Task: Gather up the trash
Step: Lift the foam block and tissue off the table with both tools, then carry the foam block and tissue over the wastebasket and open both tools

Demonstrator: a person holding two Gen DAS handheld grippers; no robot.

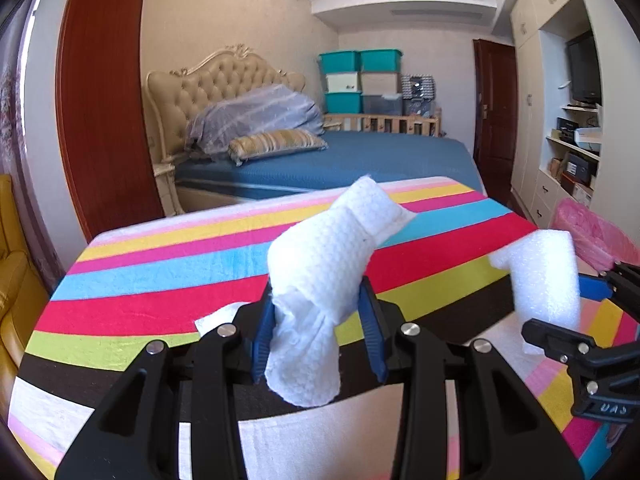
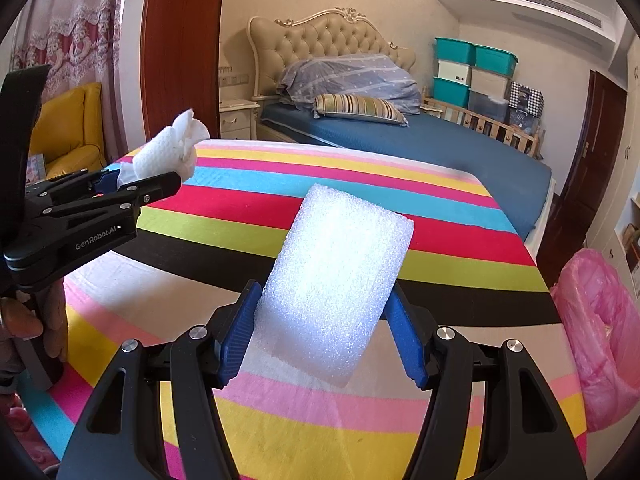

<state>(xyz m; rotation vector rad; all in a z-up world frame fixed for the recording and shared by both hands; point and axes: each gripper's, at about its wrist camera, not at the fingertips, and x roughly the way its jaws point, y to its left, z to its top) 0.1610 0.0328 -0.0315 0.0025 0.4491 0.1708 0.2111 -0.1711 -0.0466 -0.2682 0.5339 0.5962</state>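
Observation:
My left gripper (image 1: pixel 318 304) is shut on a crumpled white paper towel (image 1: pixel 332 248) and holds it above the striped table (image 1: pixel 160 256). The towel also shows in the right wrist view (image 2: pixel 168 156), held by the left gripper (image 2: pixel 156 184). My right gripper (image 2: pixel 324 312) is shut on a white foam block (image 2: pixel 340 276) above the table (image 2: pixel 460 240). In the left wrist view the foam block (image 1: pixel 548 276) and the right gripper (image 1: pixel 576 312) are at the right. A small white paper scrap (image 1: pixel 216 320) lies on the table by the left fingers.
A bin lined with a pink bag (image 2: pixel 600 340) stands right of the table, also seen in the left wrist view (image 1: pixel 592 232). A blue bed (image 2: pixel 440 144) lies beyond the table. A yellow chair (image 2: pixel 68 128) is at the left. A person's hand (image 2: pixel 24 320) holds the left gripper.

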